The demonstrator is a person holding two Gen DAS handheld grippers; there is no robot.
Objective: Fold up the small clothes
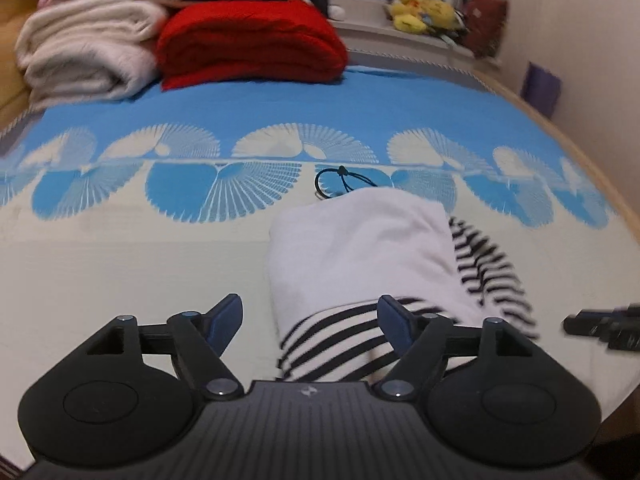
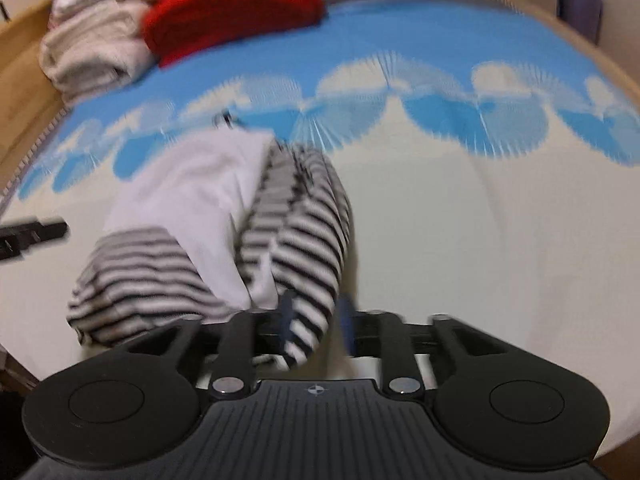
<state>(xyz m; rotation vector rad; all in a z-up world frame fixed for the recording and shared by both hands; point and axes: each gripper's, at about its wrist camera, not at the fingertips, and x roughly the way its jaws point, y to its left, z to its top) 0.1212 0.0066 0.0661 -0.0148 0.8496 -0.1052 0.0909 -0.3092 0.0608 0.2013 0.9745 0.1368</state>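
Note:
A small white garment with black-and-white striped sleeves (image 1: 360, 248) lies partly folded on the bed cover. My left gripper (image 1: 310, 320) is open, its blue fingertips either side of the near striped hem. In the right wrist view the same garment (image 2: 192, 196) shows, and my right gripper (image 2: 316, 316) has its blue fingers closed in around a striped sleeve (image 2: 308, 240) that hangs between them; the view is blurred by motion. The right gripper's edge shows at the far right of the left view (image 1: 604, 324).
The bed cover (image 1: 120, 264) is cream with blue fan patterns. A folded red blanket (image 1: 252, 40) and cream towels (image 1: 88, 48) lie at the far side. A black hair tie (image 1: 340, 180) lies just beyond the garment. Yellow plush toys (image 1: 420, 12) sit on a ledge.

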